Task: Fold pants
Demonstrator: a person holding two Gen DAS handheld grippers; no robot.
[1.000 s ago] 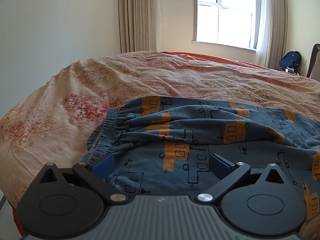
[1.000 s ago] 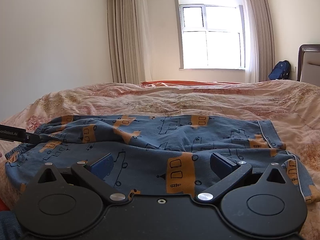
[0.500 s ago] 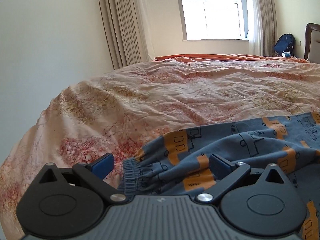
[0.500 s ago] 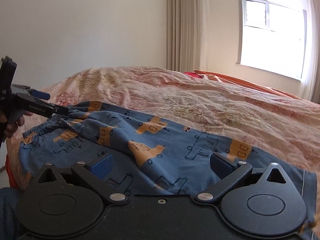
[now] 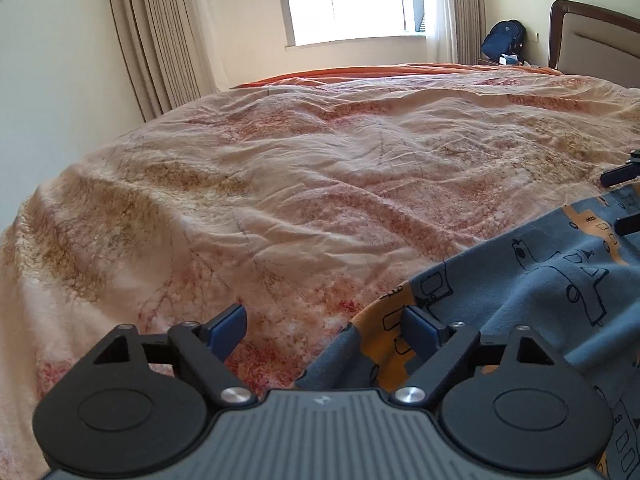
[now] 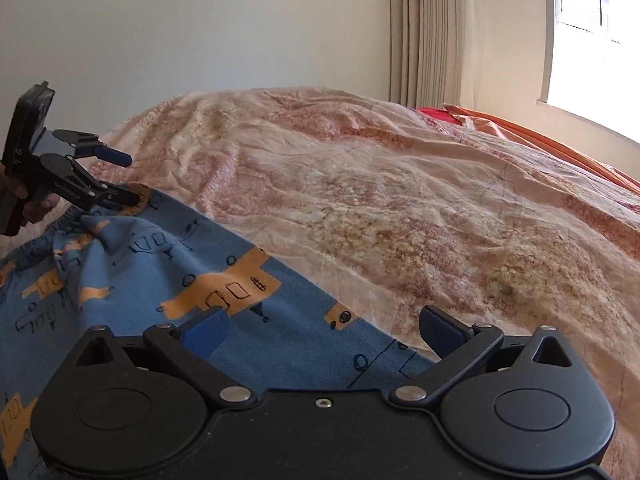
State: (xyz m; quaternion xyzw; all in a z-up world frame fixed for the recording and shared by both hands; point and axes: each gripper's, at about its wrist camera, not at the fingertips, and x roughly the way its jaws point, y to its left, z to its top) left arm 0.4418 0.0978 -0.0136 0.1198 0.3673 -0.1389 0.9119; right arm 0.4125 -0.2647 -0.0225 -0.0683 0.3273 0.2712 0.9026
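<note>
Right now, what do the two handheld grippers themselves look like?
Both are matte black with two round hub discs, angled link bars on silver pivot pins, and blue pads on the fingers. The left gripper has a ribbed grey centre plate with a small logo; the right gripper has a plain black plate with one screw. Small white lettering, unreadable, shows on the left gripper's side in the right wrist view.

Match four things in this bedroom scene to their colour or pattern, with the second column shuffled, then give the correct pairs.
Things:
1. pants
2. bedspread
3. backpack
4. curtains

Colours or patterns:
A. plain beige, hanging in pleats
B. blue with orange vehicle prints
C. dark blue, on the floor by the far wall
D. pale peach with a pinkish-red floral pattern

Pairs: 1-B, 2-D, 3-C, 4-A
</note>
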